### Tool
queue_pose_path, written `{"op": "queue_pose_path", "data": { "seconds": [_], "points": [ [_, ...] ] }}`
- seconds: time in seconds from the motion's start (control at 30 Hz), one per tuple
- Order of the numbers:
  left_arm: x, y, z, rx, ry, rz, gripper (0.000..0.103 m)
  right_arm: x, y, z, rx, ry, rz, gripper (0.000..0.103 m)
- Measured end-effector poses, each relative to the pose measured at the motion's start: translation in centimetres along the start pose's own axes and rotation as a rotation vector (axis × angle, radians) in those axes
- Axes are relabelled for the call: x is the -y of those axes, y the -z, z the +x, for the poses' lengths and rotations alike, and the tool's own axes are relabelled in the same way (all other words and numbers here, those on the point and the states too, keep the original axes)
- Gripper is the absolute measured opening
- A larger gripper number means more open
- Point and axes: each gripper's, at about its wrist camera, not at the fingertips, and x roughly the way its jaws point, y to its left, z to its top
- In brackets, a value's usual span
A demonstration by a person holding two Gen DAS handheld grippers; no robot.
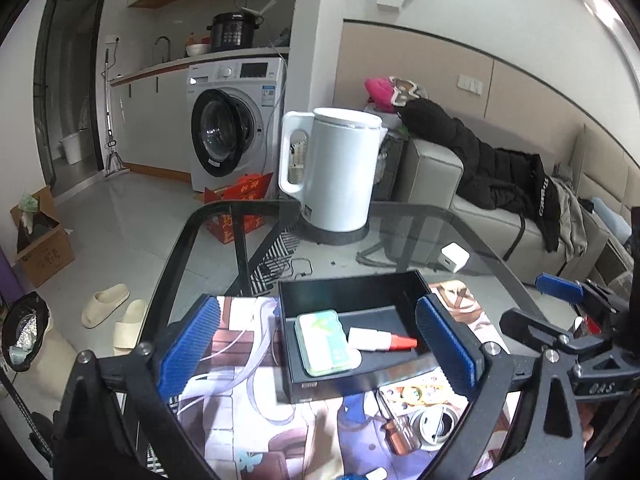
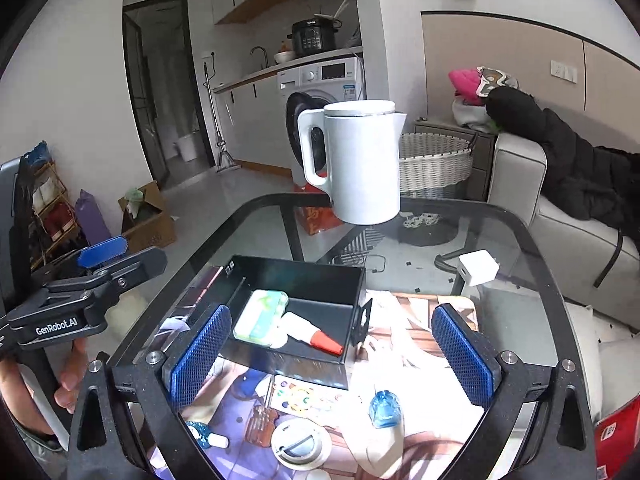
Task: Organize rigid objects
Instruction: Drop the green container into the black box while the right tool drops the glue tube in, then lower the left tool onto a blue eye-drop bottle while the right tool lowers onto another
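Glass table (image 1: pixel 400 216): tube (image 1: pixel 380 339) flat, red cap rightward.

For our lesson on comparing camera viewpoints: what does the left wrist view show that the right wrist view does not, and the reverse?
Only the left wrist view shows the pair of cream slippers on the floor.

Only the right wrist view shows the white woven basket, the purple bag and the small blue bottle on the table.

Both show the white kettle, the black tray holding a green tin and a red-tipped tube, the white charger and the washing machine.
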Motion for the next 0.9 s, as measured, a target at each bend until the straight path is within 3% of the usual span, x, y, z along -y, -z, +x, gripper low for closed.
{"op": "queue_pose_path", "data": {
  "seconds": [0.43, 0.63, 0.77, 0.9],
  "points": [
    [2.2, 5.2, 2.5, -0.322, 0.081, 0.189, 0.099, 3.5, 3.1, 4.3, -0.254, 0.083, 0.037, 0.098],
    [3.5, 9.1, 2.9, -0.479, 0.130, 0.336, 0.099, 4.9, 5.0, 7.4, -0.384, 0.078, 0.049, 0.079],
    [3.3, 10.6, 2.5, -0.506, 0.114, 0.355, 0.098, 5.4, 5.8, 8.9, -0.425, 0.093, 0.043, 0.071],
    [3.5, 11.8, 2.4, -0.530, 0.104, 0.393, 0.096, 5.5, 6.4, 10.0, -0.459, 0.081, 0.048, 0.055]
  ]
}}
